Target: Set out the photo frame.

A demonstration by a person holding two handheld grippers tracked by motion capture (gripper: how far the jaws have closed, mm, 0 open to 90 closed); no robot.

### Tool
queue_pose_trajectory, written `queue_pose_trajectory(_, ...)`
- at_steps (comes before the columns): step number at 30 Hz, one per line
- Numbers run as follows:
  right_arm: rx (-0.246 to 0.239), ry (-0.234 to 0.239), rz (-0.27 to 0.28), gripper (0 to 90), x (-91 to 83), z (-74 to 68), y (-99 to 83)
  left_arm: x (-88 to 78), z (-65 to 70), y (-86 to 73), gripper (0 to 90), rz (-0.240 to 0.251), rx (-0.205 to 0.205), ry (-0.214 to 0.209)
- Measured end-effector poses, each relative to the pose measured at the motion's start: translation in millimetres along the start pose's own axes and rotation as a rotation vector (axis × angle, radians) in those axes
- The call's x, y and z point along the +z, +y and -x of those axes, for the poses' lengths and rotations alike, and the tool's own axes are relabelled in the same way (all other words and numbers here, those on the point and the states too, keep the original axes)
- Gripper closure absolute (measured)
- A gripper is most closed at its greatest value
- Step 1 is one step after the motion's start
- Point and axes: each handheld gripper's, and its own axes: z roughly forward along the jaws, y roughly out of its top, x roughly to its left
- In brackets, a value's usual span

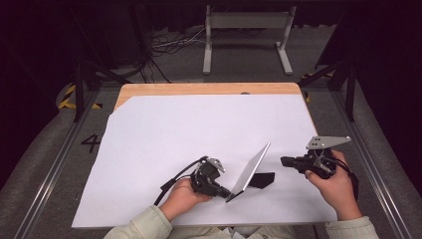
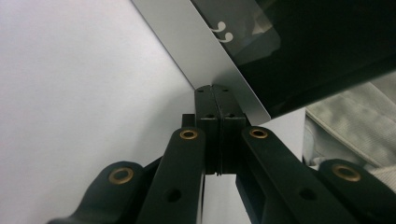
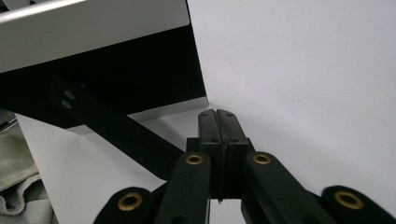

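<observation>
Counter (image 1: 149, 129) covered with a white sheet; bare wood strip along the far edge. On the near-right part of the sheet stands a flat silver-framed panel (image 1: 251, 172), tilted, propped by a black strut (image 1: 263, 179) that rests on the sheet behind it.

Left claw (image 1: 224, 191), held in the left hand (image 1: 181, 196): jaws pressed together, nothing between them. In the left gripper view the closed tips (image 2: 215, 100) sit against the lower silver edge of the panel (image 2: 205, 56), whose dark glass face fills the upper right. Whether the tips actually press on that edge cannot be told. A light sleeve shows at the right of that view.

Right claw (image 1: 284, 161), held in the right hand (image 1: 336, 186): jaws also together, empty. It lies level, just beside the panel's back side, tips pointing toward it but apart from it. In the right gripper view the closed tips (image 3: 218, 119) are near the panel's lower corner (image 3: 140, 84) and next to the black strut (image 3: 116, 128), touching neither.

Grey three-cornered plate tops the right gripper.
</observation>
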Motion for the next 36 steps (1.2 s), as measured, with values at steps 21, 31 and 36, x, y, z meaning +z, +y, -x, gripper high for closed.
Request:
queue_pose_trajectory(21, 0.004, -0.009, 0.01, 90.0, -5.1, -0.2, -0.4, 20.1, 20.2, 11.7, 90.0, -0.051, 0.109, -0.064)
queue_pose_trajectory(31, 0.014, -0.015, 0.018, 90.0, -10.0, 0.9, -2.1, 29.7, 27.6, 21.2, 90.0, -0.071, 0.16, -0.081)
queue_pose_trajectory(36, 0.022, -0.024, 0.021, 90.0, -13.6, 0.9, -4.6, 38.2, 34.3, 29.8, 90.0, -0.084, 0.19, -0.089)
